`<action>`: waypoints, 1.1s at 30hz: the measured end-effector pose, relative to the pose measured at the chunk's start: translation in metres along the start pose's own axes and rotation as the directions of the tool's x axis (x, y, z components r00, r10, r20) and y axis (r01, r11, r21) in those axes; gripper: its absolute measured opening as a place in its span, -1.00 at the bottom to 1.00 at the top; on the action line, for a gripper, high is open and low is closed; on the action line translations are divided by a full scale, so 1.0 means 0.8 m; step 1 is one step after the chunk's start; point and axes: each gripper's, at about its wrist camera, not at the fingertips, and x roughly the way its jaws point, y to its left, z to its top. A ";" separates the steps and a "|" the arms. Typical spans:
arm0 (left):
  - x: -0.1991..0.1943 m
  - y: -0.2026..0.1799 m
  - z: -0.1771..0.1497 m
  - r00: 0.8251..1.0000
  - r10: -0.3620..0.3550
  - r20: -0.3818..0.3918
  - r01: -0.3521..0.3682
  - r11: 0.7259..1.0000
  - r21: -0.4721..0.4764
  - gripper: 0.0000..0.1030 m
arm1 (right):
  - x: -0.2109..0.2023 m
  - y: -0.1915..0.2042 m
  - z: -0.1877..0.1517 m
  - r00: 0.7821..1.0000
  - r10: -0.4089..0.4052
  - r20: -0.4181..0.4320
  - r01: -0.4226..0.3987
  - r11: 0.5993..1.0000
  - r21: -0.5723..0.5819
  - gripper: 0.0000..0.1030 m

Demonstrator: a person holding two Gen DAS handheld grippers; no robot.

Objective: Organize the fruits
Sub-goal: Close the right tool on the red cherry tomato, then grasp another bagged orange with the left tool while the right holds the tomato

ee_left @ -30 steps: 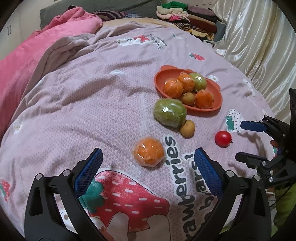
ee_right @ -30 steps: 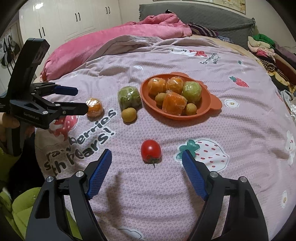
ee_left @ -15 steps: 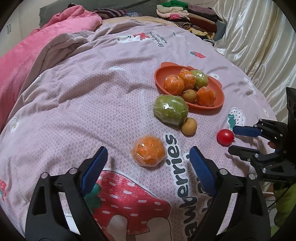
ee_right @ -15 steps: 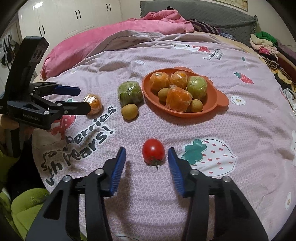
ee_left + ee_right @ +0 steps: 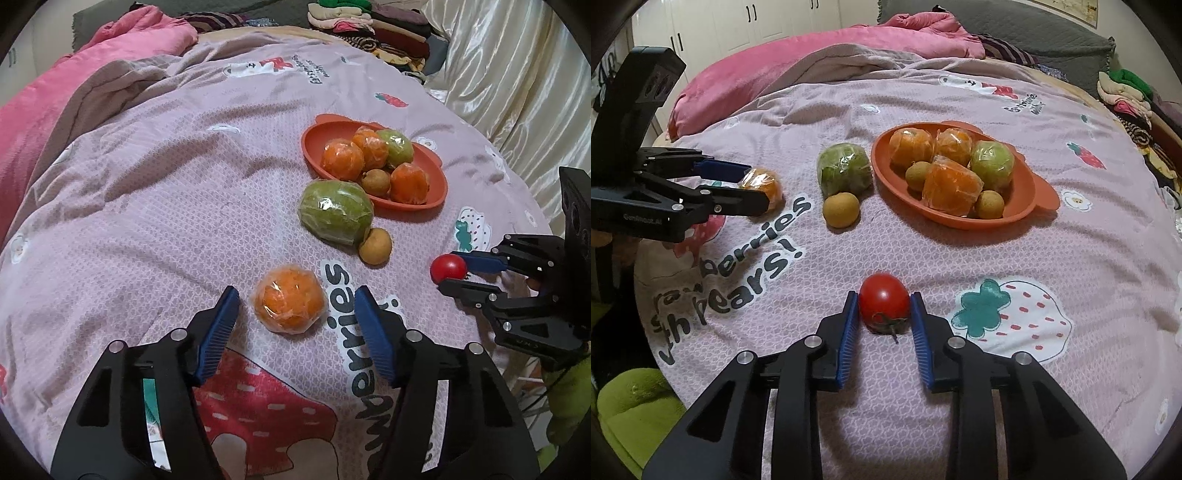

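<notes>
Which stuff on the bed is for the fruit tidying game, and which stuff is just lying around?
For the job:
- tomato between the right claw pads
- wrapped orange between the open left claw pads
- wrapped green fruit
- small brown fruit
- orange tray already holding fruit

Just lying about:
- pink quilt
- folded clothes
- curtain

Both grippers are matte black, angular linkages with silver screw heads at the joints. The left gripper point(image 5: 295, 306) and the right gripper point(image 5: 884, 314) carry ribbed blue pads point(image 5: 218, 328) on their fingers. Faint pale lettering marks the left gripper's side in the right wrist view.
</notes>
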 end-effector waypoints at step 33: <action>0.004 0.000 0.004 1.000 -0.017 0.021 0.017 1.000 0.003 -0.35 | 0.005 -0.006 0.000 0.999 0.026 0.019 -0.026 0.999 0.036 -0.48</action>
